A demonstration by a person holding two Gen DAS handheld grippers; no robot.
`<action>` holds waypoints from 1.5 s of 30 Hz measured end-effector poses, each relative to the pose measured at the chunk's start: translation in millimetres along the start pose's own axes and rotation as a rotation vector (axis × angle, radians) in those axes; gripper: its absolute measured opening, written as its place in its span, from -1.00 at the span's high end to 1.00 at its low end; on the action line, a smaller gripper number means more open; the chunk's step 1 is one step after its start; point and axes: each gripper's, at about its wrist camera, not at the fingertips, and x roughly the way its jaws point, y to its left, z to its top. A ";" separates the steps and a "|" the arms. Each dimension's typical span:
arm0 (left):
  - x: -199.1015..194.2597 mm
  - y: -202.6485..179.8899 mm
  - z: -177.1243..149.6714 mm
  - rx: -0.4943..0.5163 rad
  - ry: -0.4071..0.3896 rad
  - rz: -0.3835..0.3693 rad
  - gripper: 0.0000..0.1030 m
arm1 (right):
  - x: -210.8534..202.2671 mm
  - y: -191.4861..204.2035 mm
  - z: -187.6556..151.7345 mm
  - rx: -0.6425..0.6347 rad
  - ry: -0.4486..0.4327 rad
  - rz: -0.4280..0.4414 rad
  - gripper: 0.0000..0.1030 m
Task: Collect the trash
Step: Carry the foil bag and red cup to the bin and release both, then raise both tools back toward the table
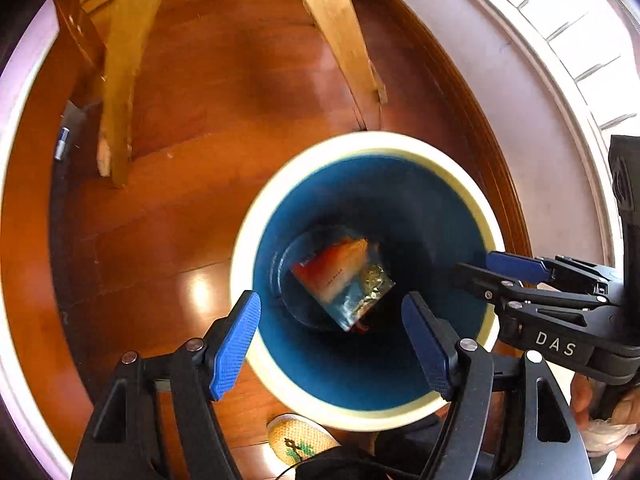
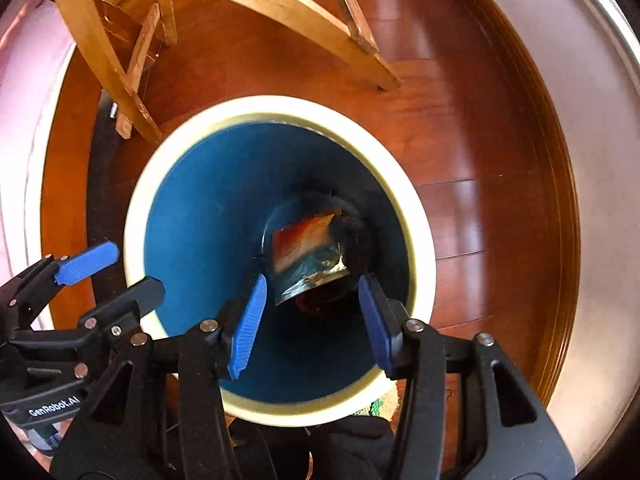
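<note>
A round bin with a cream rim (image 1: 280,176) (image 2: 280,108) and a blue inside stands on the wooden floor. At its bottom lies a crumpled snack wrapper (image 1: 344,276) (image 2: 304,248), orange, blue and silvery. My left gripper (image 1: 332,340) hangs over the bin's near rim, open, with nothing between its blue pads. My right gripper (image 2: 316,320) points down into the bin mouth, open and empty too. In the left wrist view the right gripper (image 1: 496,276) reaches in over the bin's right rim. In the right wrist view the left gripper (image 2: 108,272) shows at the bin's left edge.
Light wooden chair legs (image 1: 120,80) (image 2: 132,92) stand on the red-brown floor just behind the bin. A white wall with a baseboard (image 1: 500,80) runs along the right. A patterned slipper (image 1: 296,440) is on the floor at the bin's near side.
</note>
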 end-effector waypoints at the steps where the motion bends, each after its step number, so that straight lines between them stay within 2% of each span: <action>1: -15.3 5.0 2.6 -0.002 -0.007 0.004 -0.44 | -8.0 3.4 0.2 -0.004 -0.009 0.001 0.12; 4: -46.2 1.8 3.8 -0.016 -0.026 0.021 -0.44 | -43.4 14.3 -2.4 -0.009 -0.033 0.007 0.12; 7: -99.1 -4.0 -5.7 -0.029 -0.058 0.037 -0.44 | -91.8 24.5 -7.2 -0.009 -0.057 0.024 0.12; 12: -205.1 -17.2 1.0 -0.059 -0.143 0.064 -0.44 | -191.9 43.9 -8.4 -0.022 -0.116 0.050 0.12; 19: -361.2 -44.9 12.5 -0.101 -0.259 0.105 -0.44 | -341.0 75.8 -3.5 -0.103 -0.209 0.057 0.12; 26: -486.1 -72.7 14.4 -0.137 -0.385 0.128 -0.44 | -466.0 100.0 4.6 -0.185 -0.319 0.079 0.12; 33: -590.1 -83.5 27.4 -0.183 -0.496 0.177 -0.44 | -551.7 122.0 12.3 -0.275 -0.426 0.121 0.12; 37: -649.2 -82.7 36.2 -0.225 -0.563 0.216 -0.44 | -593.9 126.3 12.0 -0.330 -0.530 0.128 0.12; 41: -688.5 -74.1 43.6 -0.277 -0.614 0.250 -0.44 | -616.7 135.8 23.5 -0.357 -0.571 0.156 0.12; 45: -706.0 -61.4 49.1 -0.338 -0.622 0.291 -0.44 | -629.6 149.9 38.6 -0.392 -0.593 0.174 0.12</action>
